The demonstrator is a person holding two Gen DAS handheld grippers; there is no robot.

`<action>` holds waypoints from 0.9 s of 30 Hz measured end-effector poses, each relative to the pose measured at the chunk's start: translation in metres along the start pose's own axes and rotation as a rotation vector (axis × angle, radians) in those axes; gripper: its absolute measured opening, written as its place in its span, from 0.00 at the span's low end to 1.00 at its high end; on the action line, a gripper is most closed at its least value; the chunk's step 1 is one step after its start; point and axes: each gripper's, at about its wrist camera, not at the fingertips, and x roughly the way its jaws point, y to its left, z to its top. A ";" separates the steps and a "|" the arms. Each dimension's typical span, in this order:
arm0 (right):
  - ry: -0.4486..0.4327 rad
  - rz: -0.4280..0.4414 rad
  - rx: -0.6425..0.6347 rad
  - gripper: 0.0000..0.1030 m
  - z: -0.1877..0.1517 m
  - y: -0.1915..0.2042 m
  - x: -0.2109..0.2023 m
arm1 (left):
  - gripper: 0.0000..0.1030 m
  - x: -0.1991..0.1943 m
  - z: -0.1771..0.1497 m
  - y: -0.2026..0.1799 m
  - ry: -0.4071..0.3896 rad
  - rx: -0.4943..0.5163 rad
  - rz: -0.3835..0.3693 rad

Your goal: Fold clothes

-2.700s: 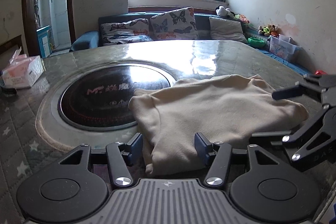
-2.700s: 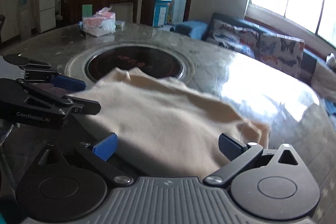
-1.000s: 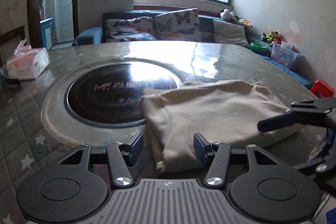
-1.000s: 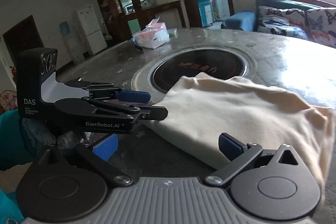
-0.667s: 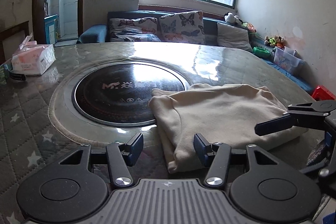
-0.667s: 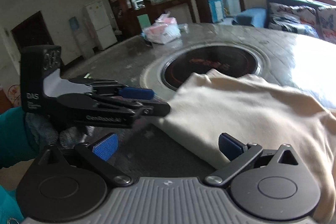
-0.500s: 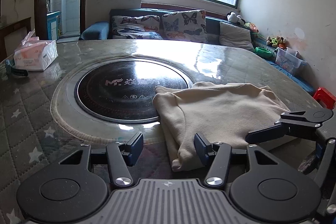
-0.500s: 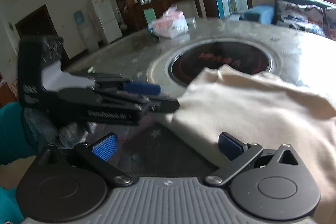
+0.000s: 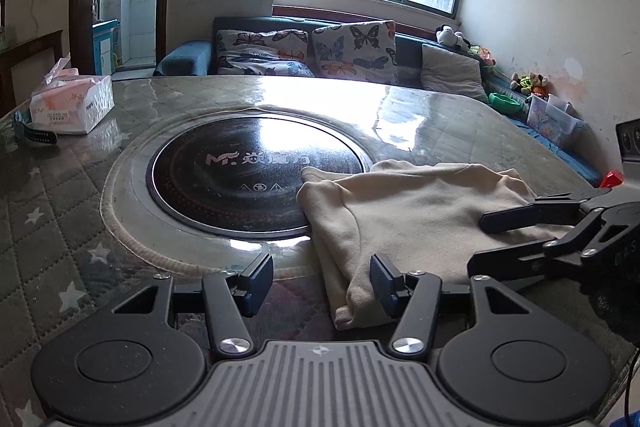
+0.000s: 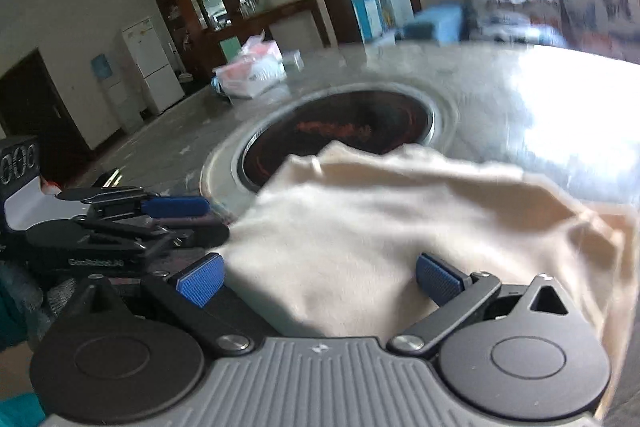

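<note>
Since the earlier frames both grippers have backed off toward the near table edge: the garment then lay right between the left fingers, now only its near corner sits beside the right-hand pad, and the right view has swung sideways and blurred.

Left gripper (image 9: 321, 281): jaws apart, nothing pinched; the near folded corner of the cream fleece garment (image 9: 416, 215) lies just ahead, touching or just beside the right-hand pad, hard to tell which. Right gripper (image 10: 319, 277): jaws wide apart, cloth lying flat between and ahead of the blue pads, not clamped. Seen from the left view, it reaches in over the garment's right end.

Beyond the fingers the garment is a folded bundle lying flat, its far-left corner overlapping the black round glass hob (image 9: 256, 173) set in the grey glossy star-print table (image 9: 64, 219). Further off to the left is the pink-white tissue pack (image 9: 72, 103), and past the table the butterfly-print cushioned sofa (image 9: 308, 49).

The step looks like squaring up or making the next fold. To do it well, take the two near corners low at the edge, pinch all layers, lift evenly, and keep the cloth off the hob.
</note>
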 end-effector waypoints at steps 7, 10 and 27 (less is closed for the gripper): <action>-0.026 -0.033 0.011 1.00 -0.008 -0.004 -0.028 | 0.56 -0.004 0.009 -0.001 -0.020 -0.006 -0.013; -0.018 -0.072 0.050 1.00 -0.018 -0.011 -0.046 | 0.56 -0.004 0.013 -0.004 -0.028 -0.007 -0.025; -0.020 -0.127 0.137 1.00 -0.035 -0.037 -0.068 | 0.56 0.007 0.010 -0.010 0.021 -0.019 -0.041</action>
